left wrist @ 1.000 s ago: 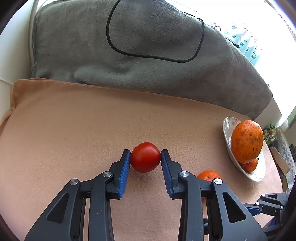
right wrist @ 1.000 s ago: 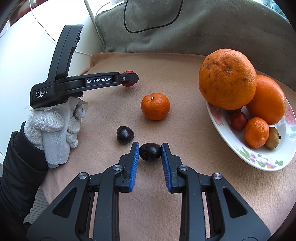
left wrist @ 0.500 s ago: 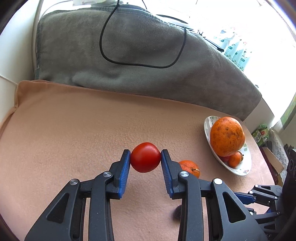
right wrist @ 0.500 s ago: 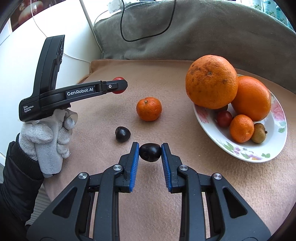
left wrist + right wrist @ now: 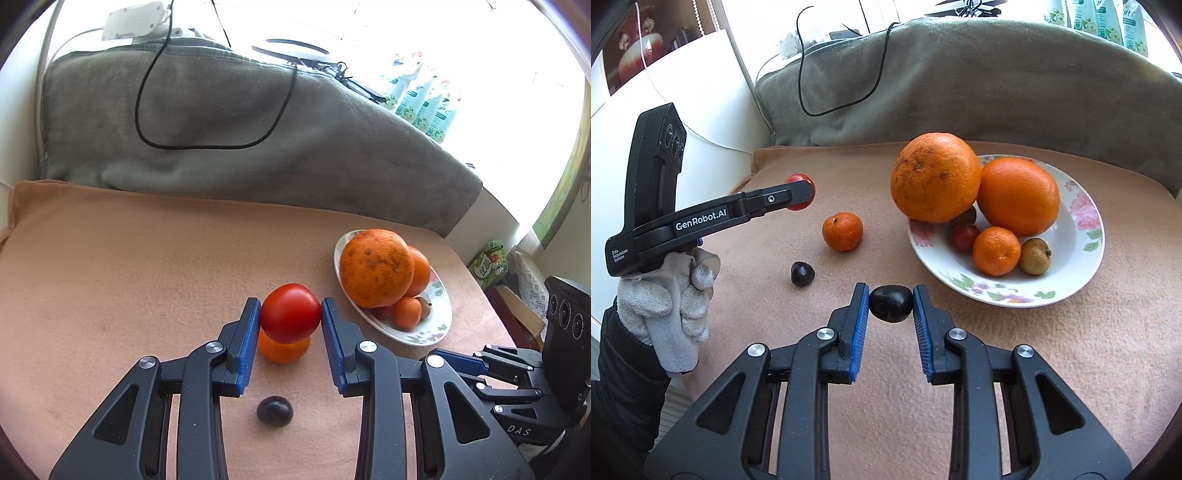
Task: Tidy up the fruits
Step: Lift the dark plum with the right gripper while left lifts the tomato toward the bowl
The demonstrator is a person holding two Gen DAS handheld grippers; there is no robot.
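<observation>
On the bench (image 5: 1052,369), the plate (image 5: 1082,258) of fruit sits right; a mandarin (image 5: 842,231) lies left of it, a dark fruit (image 5: 802,273) before the mandarin, a blanket (image 5: 997,74) behind.

The left tool (image 5: 800,192) reads "GenRobot.AI" and "Data Acquisition System".

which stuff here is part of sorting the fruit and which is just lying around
Part of the job:
- tomato in left gripper
- dark plum in right gripper
- loose mandarin
- second plum
- plate of fruit

Just lying about:
- grey blanket
- black cable
- bottles
</observation>
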